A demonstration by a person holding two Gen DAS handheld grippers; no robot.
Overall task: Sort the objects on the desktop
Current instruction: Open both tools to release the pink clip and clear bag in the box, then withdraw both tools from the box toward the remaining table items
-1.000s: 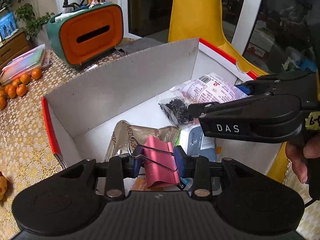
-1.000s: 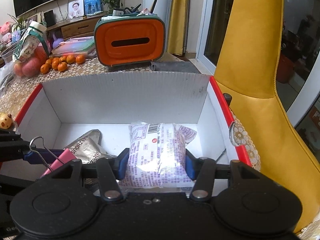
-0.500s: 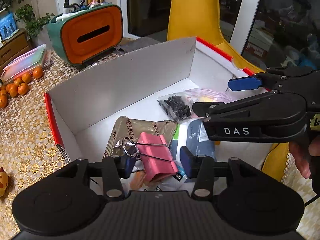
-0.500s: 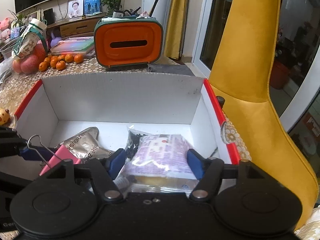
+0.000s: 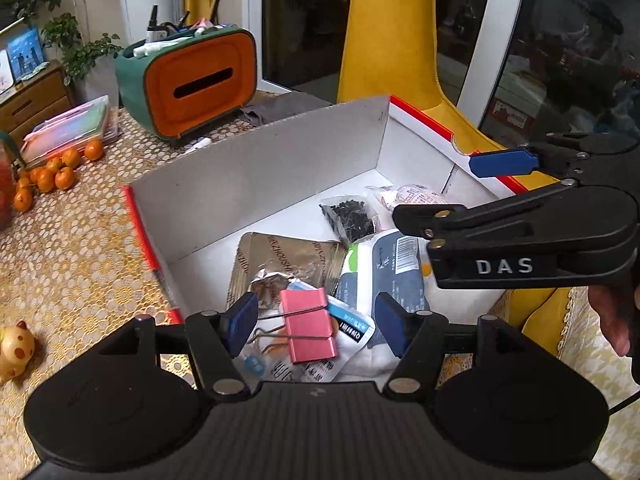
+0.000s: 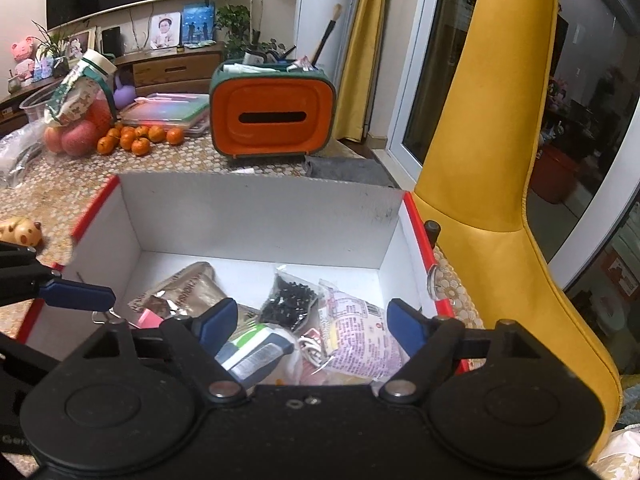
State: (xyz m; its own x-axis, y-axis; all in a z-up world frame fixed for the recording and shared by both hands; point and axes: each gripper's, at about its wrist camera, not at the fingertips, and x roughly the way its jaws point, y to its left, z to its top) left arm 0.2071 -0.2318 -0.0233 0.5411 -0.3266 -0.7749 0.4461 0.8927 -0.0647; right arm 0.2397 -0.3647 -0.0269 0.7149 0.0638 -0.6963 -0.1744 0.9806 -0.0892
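Now that both items lie in the white cardboard box [image 5: 256, 176], lift each tool straight up and clear of the red-edged walls before you swing away, so a finger does not snag a packet. Your left gripper [image 5: 316, 322] has just been opening and its blue pads stand apart; the pink binder clip [image 5: 309, 329] sits between them but touches neither, resting on the pile near the box's front wall. Your right gripper [image 6: 308, 328] has likewise been opening, jaws wide, with the purple-printed snack packet [image 6: 360, 340] loose below it by the right wall.

Mind the materials underneath. That clip is hard painted metal with springy wire handles that catch easily. Crinkled foil forms the brown sachet [image 5: 288, 260], slick and noisy; the clear bag of small black pieces [image 6: 290, 300] is limp film. Corrugated board walls flex if bumped.
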